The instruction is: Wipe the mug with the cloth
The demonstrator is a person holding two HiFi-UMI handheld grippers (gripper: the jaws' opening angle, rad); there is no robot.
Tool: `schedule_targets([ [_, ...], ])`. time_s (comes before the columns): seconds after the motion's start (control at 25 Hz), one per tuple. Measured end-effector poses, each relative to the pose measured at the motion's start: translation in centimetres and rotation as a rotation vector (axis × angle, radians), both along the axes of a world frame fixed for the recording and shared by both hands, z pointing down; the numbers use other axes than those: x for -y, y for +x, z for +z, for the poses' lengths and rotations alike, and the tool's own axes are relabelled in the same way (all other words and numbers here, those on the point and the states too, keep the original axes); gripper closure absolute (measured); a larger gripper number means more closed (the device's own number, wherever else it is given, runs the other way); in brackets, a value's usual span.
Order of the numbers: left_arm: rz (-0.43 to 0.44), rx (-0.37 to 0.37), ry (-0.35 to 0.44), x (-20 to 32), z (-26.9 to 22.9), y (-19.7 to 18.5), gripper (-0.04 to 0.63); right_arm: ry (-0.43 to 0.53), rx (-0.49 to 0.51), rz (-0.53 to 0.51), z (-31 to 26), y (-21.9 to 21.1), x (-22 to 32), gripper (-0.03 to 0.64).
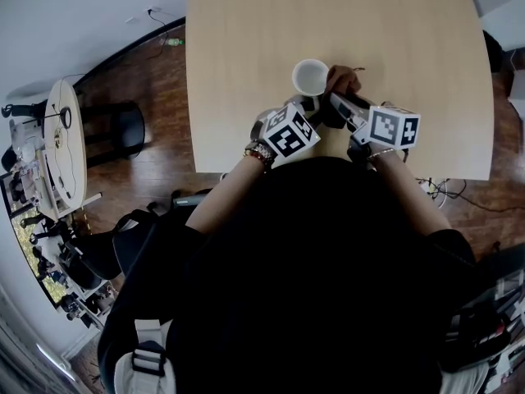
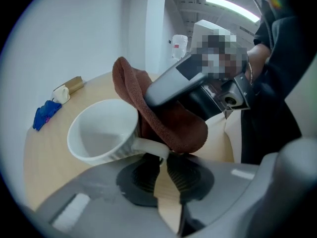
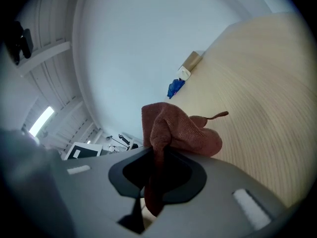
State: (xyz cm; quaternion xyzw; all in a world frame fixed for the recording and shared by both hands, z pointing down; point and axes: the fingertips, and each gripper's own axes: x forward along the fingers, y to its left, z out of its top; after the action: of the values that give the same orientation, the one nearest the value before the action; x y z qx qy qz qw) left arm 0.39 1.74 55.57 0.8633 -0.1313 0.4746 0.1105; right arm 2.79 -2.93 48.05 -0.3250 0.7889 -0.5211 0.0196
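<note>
A white mug [image 1: 310, 78] stands on the light wooden table [image 1: 246, 39], close to the near edge. My left gripper [image 1: 308, 103] reaches it from below; in the left gripper view the mug's handle [image 2: 148, 145] sits between the jaw tips, and my left gripper [image 2: 161, 160] is shut on it. A reddish-brown cloth [image 1: 343, 79] lies against the mug's right side, bunched up by the handle [image 2: 171, 125]. My right gripper [image 1: 335, 98] is shut on the cloth [image 3: 181, 130], a fold of which runs down between its jaws [image 3: 157, 175].
A blue object [image 2: 46, 114] and a small tan and white item [image 2: 68, 88] lie at the table's far edge, also in the right gripper view [image 3: 174, 88]. Left of the table are a black stool [image 1: 123, 130] and a round side table [image 1: 66, 150] on the wooden floor.
</note>
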Motion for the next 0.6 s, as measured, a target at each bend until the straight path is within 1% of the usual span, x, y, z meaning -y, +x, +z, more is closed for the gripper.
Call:
schedule_targets([
  [0.08, 0.008, 0.001, 0.003, 0.0, 0.0, 0.2, 0.545, 0.001, -0.011, 0.006, 0.5, 0.0, 0.1, 0.566],
  [0.16, 0.01, -0.006, -0.001, 0.0, 0.1, 0.4, 0.545, -0.017, -0.024, 0.007, 1.3, -0.1, 0.1, 0.566],
  [0.36, 0.017, -0.031, -0.01, 0.0, -0.1, 0.4, 0.541, -0.116, -0.055, -0.016, 4.2, -0.8, -0.5, 0.566],
  [0.48, 0.037, -0.017, 0.018, 0.0, 0.0, 0.3, 0.546, -0.145, -0.078, -0.037, 5.7, -1.0, -0.5, 0.566],
  [0.6, 0.046, -0.004, 0.038, 0.1, 0.1, 0.3, 0.549, -0.139, -0.146, -0.067, 7.0, -1.0, -0.3, 0.566],
])
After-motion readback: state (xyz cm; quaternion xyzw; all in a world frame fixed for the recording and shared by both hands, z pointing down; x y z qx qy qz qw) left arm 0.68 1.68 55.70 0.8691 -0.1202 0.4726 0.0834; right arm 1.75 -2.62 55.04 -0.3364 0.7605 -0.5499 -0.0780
